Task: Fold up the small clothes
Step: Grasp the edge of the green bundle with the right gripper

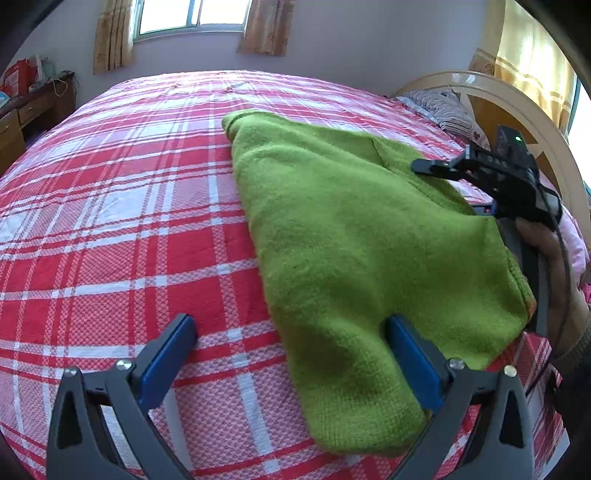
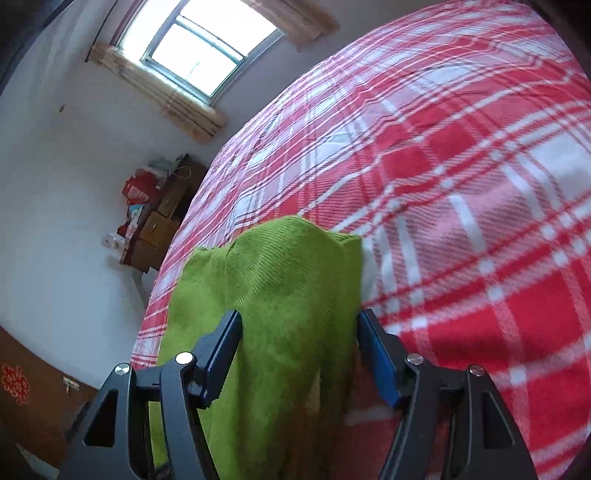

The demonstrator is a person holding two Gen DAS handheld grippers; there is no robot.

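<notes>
A small green knitted garment (image 1: 351,240) lies on the red-and-white plaid bed (image 1: 129,221), folded over on itself. My left gripper (image 1: 291,325) is open and hovers over its near left edge; one blue pad is over the bedspread, the other over the cloth. My right gripper (image 1: 424,166) shows from the side at the garment's far right edge. In the right wrist view that gripper (image 2: 299,321) is open, with a raised fold of the green garment (image 2: 280,295) between its blue pads, not clamped.
A wooden headboard (image 1: 517,107) and a striped pillow (image 1: 439,107) are at the right. A wooden dresser (image 1: 22,118) with boxes stands left of the bed, also seen in the right wrist view (image 2: 155,225). A curtained window (image 1: 188,18) is behind.
</notes>
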